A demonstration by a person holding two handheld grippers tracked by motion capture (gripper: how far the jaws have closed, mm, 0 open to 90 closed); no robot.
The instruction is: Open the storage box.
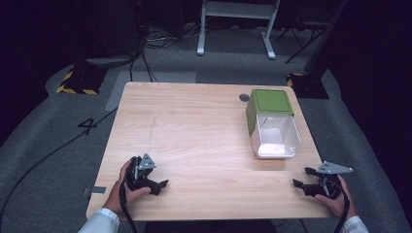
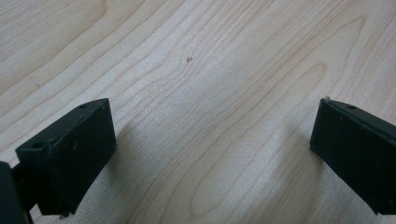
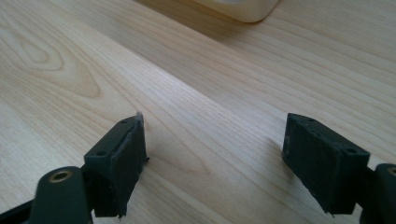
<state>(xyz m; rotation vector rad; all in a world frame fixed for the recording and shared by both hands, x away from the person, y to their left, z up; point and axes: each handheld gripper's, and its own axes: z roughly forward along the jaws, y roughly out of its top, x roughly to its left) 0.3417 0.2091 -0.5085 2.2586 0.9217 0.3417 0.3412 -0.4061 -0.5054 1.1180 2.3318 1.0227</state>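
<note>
A white bin (image 1: 274, 136) with a green base lay tipped on its side at the desk's (image 1: 194, 126) far right, its empty opening facing the person. The left hand-held gripper (image 1: 156, 186) rested near the front left edge, jaws apart. The right hand-held gripper (image 1: 302, 177), jaws also apart, sat front right, near the bin.
</note>
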